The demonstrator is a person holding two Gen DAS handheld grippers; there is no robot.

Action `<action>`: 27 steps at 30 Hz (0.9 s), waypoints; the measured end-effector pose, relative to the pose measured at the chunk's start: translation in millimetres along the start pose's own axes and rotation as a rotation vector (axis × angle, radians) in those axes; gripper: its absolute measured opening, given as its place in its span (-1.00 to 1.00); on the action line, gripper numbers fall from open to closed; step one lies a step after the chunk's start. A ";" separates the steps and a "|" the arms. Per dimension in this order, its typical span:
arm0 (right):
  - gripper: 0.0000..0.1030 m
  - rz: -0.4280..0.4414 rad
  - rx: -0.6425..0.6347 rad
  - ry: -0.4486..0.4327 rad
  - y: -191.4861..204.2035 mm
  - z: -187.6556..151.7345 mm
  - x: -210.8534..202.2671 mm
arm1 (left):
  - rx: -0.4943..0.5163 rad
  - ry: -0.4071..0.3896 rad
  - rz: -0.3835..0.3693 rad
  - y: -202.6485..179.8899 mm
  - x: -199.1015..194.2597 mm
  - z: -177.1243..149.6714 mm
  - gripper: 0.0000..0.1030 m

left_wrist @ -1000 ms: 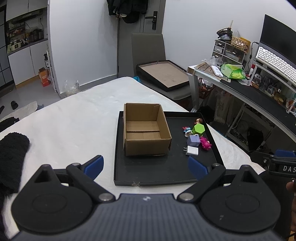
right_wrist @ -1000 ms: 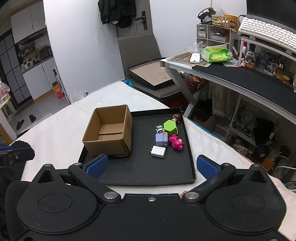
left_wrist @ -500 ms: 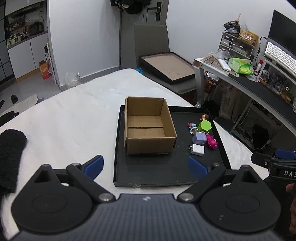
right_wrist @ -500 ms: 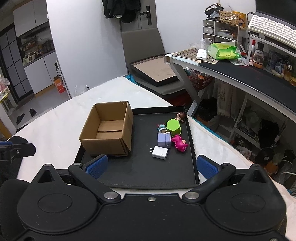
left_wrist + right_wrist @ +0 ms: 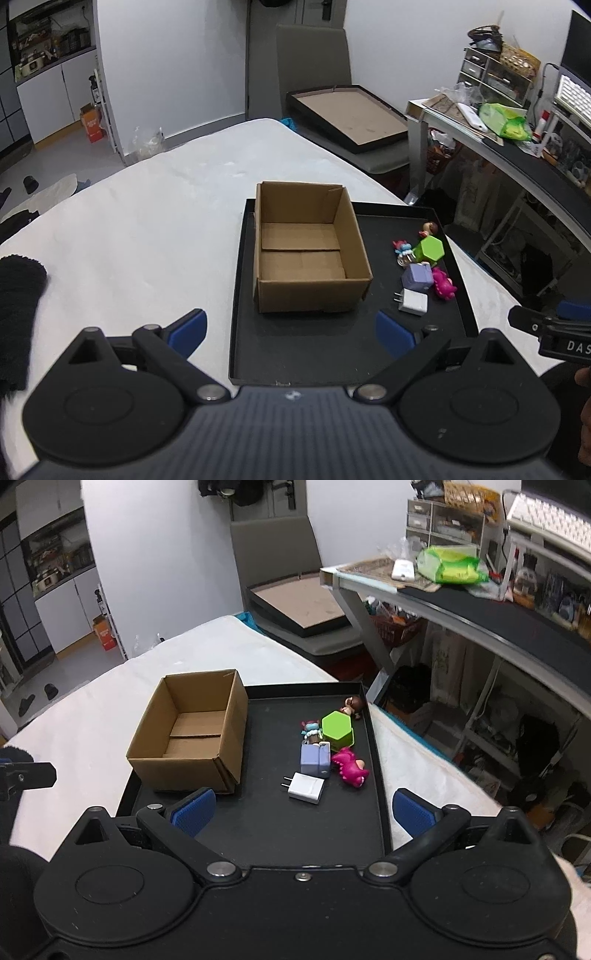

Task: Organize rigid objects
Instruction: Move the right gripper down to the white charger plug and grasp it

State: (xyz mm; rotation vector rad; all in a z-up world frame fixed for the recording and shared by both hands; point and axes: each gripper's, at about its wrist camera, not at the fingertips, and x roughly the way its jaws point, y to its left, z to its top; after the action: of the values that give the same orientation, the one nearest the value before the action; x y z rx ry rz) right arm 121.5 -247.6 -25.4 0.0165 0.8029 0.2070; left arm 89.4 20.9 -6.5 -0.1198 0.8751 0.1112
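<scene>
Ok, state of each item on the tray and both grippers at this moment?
Cardboard box: open, empty, upright on black tray.
White charger: lying flat, prongs toward box.
Purple cube: upright.
Green hexagon box: closed.
Pink toy: lying on its side.
Left gripper: open, empty.
Right gripper: open, empty.

Matt cardboard box [image 5: 310,251], matt black tray [image 5: 332,343], white cloth [image 5: 147,206]

Left gripper [image 5: 290,330]: black body, ribbed grey housing, 2 round discs, 2 blue ribbed pads, silver pivot screws. Right gripper [image 5: 302,810]: matching black body, blue pads; white "DAS" lettering visible on side.
</scene>
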 end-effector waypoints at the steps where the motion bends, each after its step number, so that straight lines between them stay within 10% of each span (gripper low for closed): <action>1: 1.00 0.007 0.013 0.003 -2.0 1.1 3.0 | -0.003 0.003 0.002 0.4 3.0 2.5 0.89; 27: 0.93 0.076 0.179 0.066 -47.4 7.8 88.1 | -0.055 0.049 0.063 2.7 90.8 36.4 0.83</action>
State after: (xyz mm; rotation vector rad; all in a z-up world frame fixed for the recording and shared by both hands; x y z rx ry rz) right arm 195.1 -276.8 -87.1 0.2100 0.8852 0.2081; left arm 174.3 33.5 -53.4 -0.1471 0.9255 0.1923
